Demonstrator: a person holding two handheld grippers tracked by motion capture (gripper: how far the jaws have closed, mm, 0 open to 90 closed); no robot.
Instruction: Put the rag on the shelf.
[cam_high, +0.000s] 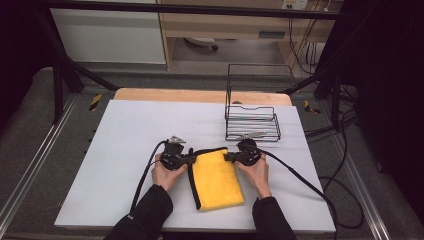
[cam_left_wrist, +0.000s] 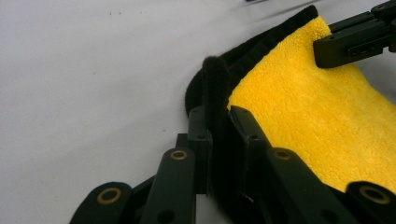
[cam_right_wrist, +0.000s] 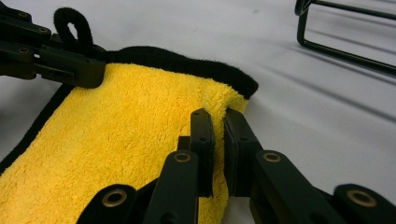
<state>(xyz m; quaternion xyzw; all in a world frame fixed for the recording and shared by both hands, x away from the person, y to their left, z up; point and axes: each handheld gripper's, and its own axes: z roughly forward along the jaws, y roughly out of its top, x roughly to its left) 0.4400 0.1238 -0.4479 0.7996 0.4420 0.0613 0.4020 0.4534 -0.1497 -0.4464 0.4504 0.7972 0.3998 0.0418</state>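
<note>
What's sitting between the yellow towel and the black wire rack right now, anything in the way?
Nothing: in the high view, bare white table top separates the yellow towel with black trim from the black wire rack. The right gripper grips the towel's corner nearest that rack.

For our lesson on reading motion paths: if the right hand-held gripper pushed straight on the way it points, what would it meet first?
The right hand-held gripper already pinches the yellow cloth. Further along, it would probably reach the left hand-held gripper at the opposite corner, though depth is unclear.
</note>
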